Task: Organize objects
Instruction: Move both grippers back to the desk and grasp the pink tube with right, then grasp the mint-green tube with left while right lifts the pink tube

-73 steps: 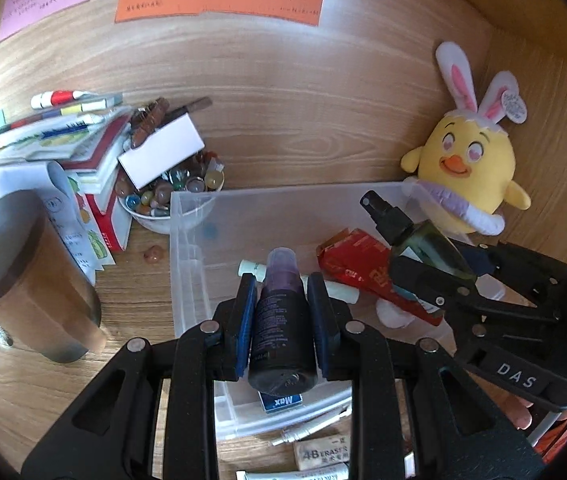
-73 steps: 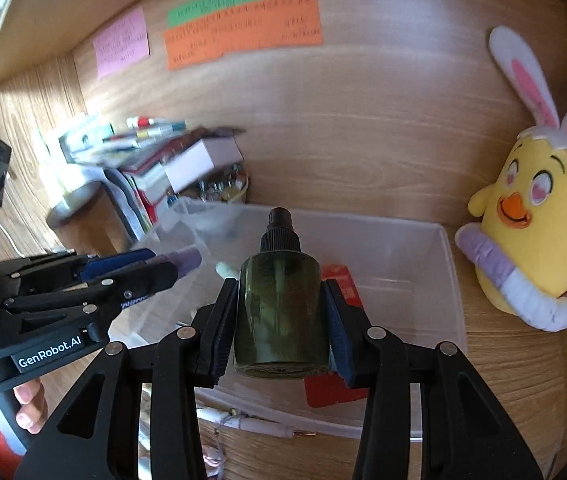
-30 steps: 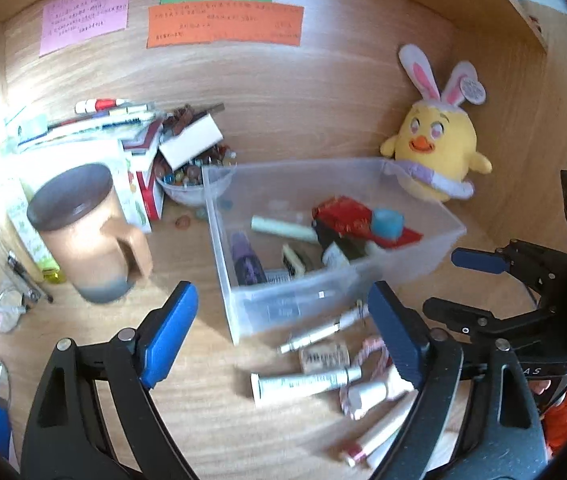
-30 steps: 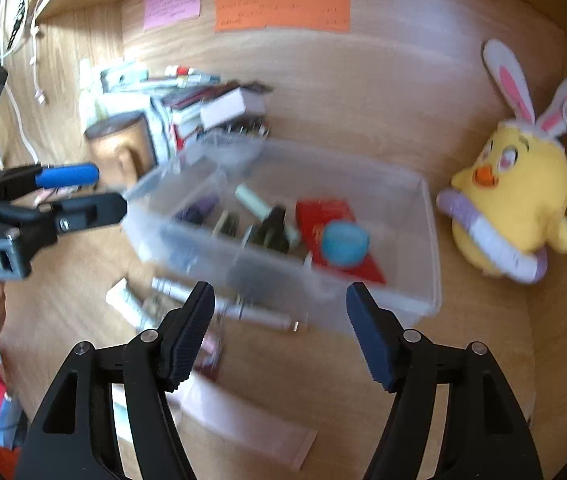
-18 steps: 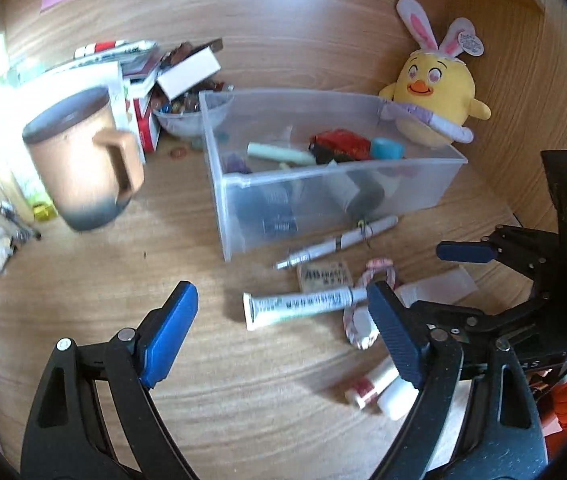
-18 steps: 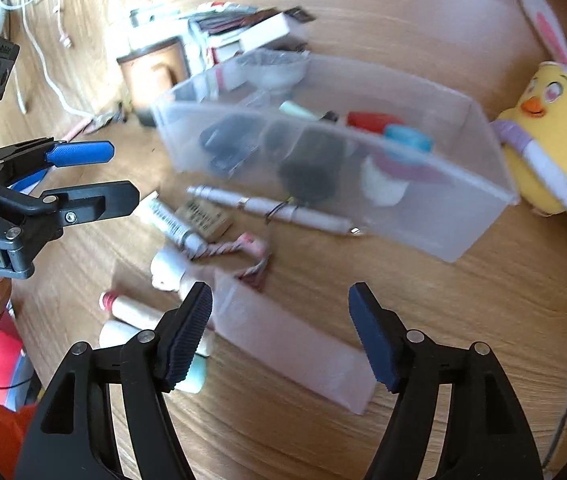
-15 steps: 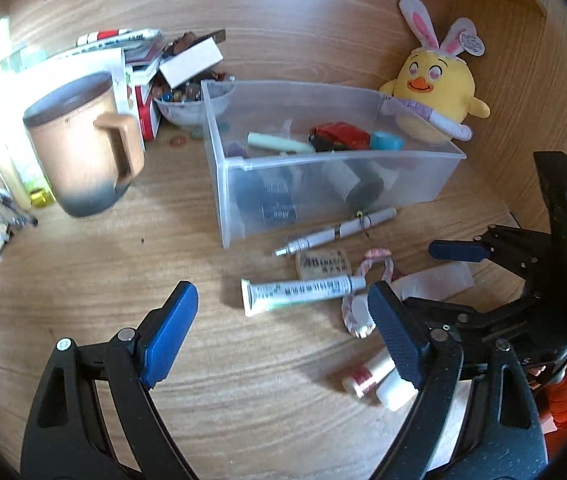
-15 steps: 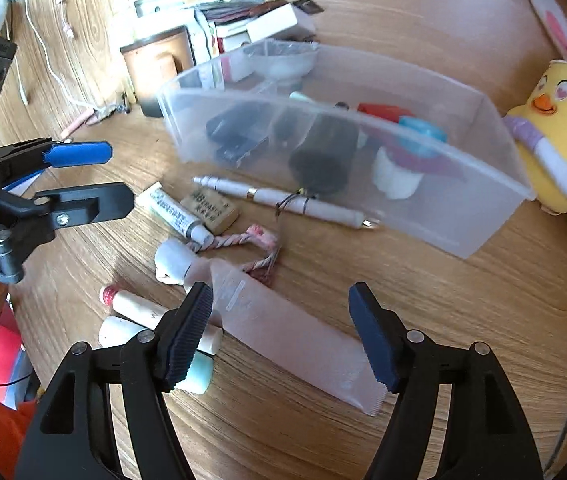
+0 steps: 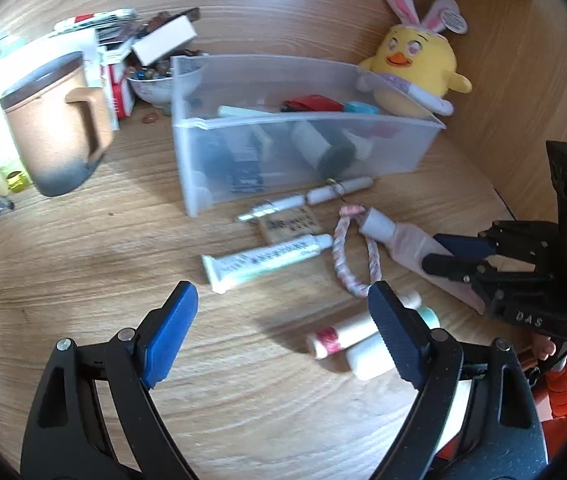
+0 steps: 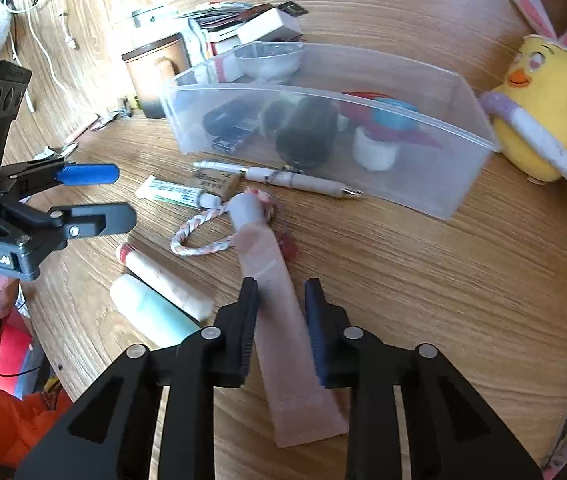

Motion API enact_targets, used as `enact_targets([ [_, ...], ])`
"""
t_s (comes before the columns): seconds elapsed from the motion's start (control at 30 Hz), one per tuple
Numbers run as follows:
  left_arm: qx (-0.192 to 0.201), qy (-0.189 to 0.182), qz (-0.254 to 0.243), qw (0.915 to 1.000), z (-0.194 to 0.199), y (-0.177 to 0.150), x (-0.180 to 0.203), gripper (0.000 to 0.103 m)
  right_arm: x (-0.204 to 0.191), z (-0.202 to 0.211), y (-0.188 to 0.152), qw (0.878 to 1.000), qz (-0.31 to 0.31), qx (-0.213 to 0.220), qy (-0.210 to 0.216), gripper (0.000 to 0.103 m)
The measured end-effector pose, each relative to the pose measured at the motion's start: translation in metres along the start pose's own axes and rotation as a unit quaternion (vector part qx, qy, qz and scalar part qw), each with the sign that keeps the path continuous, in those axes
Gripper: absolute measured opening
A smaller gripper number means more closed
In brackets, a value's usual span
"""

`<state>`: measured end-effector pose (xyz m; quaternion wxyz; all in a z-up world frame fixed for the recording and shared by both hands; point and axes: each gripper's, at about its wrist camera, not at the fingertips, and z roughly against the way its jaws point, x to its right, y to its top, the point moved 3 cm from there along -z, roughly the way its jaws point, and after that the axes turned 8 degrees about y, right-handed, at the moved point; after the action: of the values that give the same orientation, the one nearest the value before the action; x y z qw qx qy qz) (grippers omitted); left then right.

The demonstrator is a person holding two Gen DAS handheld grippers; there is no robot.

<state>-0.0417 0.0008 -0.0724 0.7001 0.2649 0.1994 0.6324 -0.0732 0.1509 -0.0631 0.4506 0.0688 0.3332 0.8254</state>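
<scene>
Closing the right claw [image 10: 281, 286] on the pink tube [image 10: 267, 248], with the pads meeting its two long edges. Lying flat on the table [image 9: 103, 248], just in front of the clear bin [image 9: 403, 152], with the cap end toward the bin and touching the braided cord [image 9: 347, 256].

Hovering the left claw [image 9: 283, 300] above bare wood, released wide and grasping nothing.

Holding, inside the clear bin: a dark bottle [image 10: 307, 132] lying on its side against the front wall, a white cylinder [image 10: 375, 148] just right of it, a black item [image 10: 227, 120] at the left end, a pale green stick [image 9: 243, 112], a red packet [image 9: 311, 103] and a blue round cap [image 9: 361, 107] resting on top toward the back.

Standing left of the bin and apart from it: a brown mug [image 9: 55, 128] with a dark top; cannot tell what is in it. Sitting behind the bin's left corner: a small bowl [image 9: 151, 88] filled with beads.

Lying loose on the table outside any container: a white pen [image 9: 323, 196] along the bin's front wall, an eraser [image 9: 289, 224], a white-and-green tube [image 9: 267, 258], and two small tubes [image 9: 343, 334] side by side near the front edge.

Leaning against the bin's far right corner: a yellow plush chick [image 9: 415, 64].
</scene>
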Motion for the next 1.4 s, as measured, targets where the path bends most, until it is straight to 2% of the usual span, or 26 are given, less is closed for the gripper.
enact_targets([
  [0.27,-0.006,-0.031,-0.035,0.9989,0.010,-0.012,0.032,0.087,0.019,0.025,-0.023,0.999,-0.043,0.009,-0.028,0.019],
  [0.33,-0.010,-0.040,-0.041,0.9983,0.011,-0.015,0.039,0.082,0.022,0.029,-0.027,0.998,-0.048,0.009,-0.032,0.019],
  [0.4,-0.016,-0.046,-0.048,0.9976,0.011,-0.019,0.047,0.069,0.024,0.031,-0.029,0.998,-0.053,0.010,-0.034,0.019],
  [0.5,-0.012,-0.050,-0.061,0.9968,0.014,-0.023,0.055,0.060,0.025,0.032,-0.028,0.998,-0.054,0.009,-0.030,0.020],
  [0.57,-0.015,-0.056,-0.068,0.9960,0.014,-0.025,0.059,0.055,0.026,0.032,-0.027,0.998,-0.052,0.011,-0.030,0.028],
  [0.67,-0.021,-0.061,-0.077,0.9950,0.012,-0.028,0.065,0.052,0.024,0.026,-0.022,0.998,-0.046,0.013,-0.036,0.038],
  [0.83,-0.034,-0.068,-0.083,0.9937,0.009,-0.031,0.067,0.047,0.018,0.017,-0.013,0.998,-0.031,0.014,-0.046,0.038],
  [1.03,-0.034,-0.062,-0.095,0.9930,0.000,-0.031,0.072,0.046,0.016,0.006,-0.004,0.998,-0.022,0.011,-0.050,0.038],
  [1.1,-0.026,-0.054,-0.106,0.9926,-0.001,-0.030,0.076,0.035,0.017,0.003,-0.002,0.998,-0.021,0.009,-0.053,0.038],
  [1.2,-0.015,-0.041,-0.122,0.9916,-0.002,-0.030,0.079,0.024,0.018,-0.002,0.001,0.998,-0.022,0.005,-0.054,0.038],
  [1.23,-0.013,-0.041,-0.124,0.9913,-0.002,-0.030,0.079,0.024,0.018,-0.003,0.001,0.998,-0.022,0.006,-0.054,0.035],
  [1.27,-0.010,-0.041,-0.126,0.9911,-0.002,-0.031,0.079,0.024,0.018,-0.004,0.001,0.998,-0.022,0.007,-0.056,0.025],
  [1.3,-0.008,-0.039,-0.127,0.9912,-0.002,-0.031,0.079,0.024,0.017,-0.004,0.000,0.998,-0.021,0.005,-0.053,0.021],
  [1.4,-0.003,-0.033,-0.124,0.9917,-0.002,-0.030,0.077,0.024,0.014,-0.001,0.000,0.999,-0.019,0.014,-0.049,0.020],
])
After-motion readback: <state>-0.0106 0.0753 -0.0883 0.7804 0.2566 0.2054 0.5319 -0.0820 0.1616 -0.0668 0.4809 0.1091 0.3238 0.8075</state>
